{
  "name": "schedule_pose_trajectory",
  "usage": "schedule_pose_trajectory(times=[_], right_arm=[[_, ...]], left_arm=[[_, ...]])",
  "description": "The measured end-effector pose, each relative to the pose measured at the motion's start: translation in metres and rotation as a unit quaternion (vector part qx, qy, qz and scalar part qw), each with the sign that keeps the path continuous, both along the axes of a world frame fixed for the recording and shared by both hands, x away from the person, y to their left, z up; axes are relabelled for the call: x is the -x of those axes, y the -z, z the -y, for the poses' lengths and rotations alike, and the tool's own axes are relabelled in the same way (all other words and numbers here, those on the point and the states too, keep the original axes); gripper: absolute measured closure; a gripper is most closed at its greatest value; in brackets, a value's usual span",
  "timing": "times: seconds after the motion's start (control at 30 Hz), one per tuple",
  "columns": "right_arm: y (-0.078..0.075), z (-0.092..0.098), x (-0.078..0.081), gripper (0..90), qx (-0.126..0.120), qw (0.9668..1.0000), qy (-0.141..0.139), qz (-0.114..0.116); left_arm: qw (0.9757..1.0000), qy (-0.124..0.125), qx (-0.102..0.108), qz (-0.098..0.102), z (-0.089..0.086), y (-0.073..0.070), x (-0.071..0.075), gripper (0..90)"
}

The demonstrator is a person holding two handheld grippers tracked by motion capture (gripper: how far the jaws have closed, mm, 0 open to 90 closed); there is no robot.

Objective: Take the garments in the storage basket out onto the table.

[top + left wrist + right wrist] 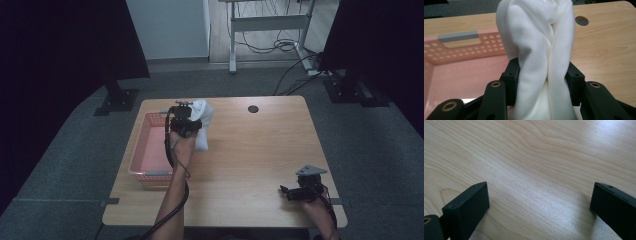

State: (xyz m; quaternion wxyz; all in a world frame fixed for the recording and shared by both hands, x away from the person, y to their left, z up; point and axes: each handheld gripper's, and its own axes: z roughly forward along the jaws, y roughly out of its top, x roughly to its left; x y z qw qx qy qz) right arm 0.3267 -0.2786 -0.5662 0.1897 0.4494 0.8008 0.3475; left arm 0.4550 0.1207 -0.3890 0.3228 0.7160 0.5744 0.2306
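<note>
A bunched white cloth [204,124] hangs from my left gripper [186,120], which is shut on it just above the right rim of the pink basket [150,145]. In the left gripper view the cloth [541,50] is pinched between both black pads [511,80], with the pink basket [461,72] below and to the left. My right gripper [295,192] rests low over the table's front right corner. The right gripper view looks along wide-apart jaws at bare wood, and the right gripper [539,205] is open with nothing between them.
The wooden table [260,150] has a round cable hole [253,108] near its far edge. The perforated basket stands along the left side. Beyond the table are dark stands and a desk frame with cables on the floor.
</note>
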Motion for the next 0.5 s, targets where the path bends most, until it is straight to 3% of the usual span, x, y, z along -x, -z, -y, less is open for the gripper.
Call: schedule_pose_trajectory(times=[0.2, 0.5], right_arm=[[0.000, 0.000, 0.000, 1.7, 0.000, 1.0000, -0.001, 0.000], [0.000, 0.000, 0.000, 1.8, 0.000, 1.0000, -0.003, 0.001]], left_arm=[[0.9999, -0.004, 0.009, -0.008, 0.014, 0.012, 0.000, 55.1], [0.9998, -0.013, 0.002, -0.016, 0.028, 0.036, -0.002, 55.0]])
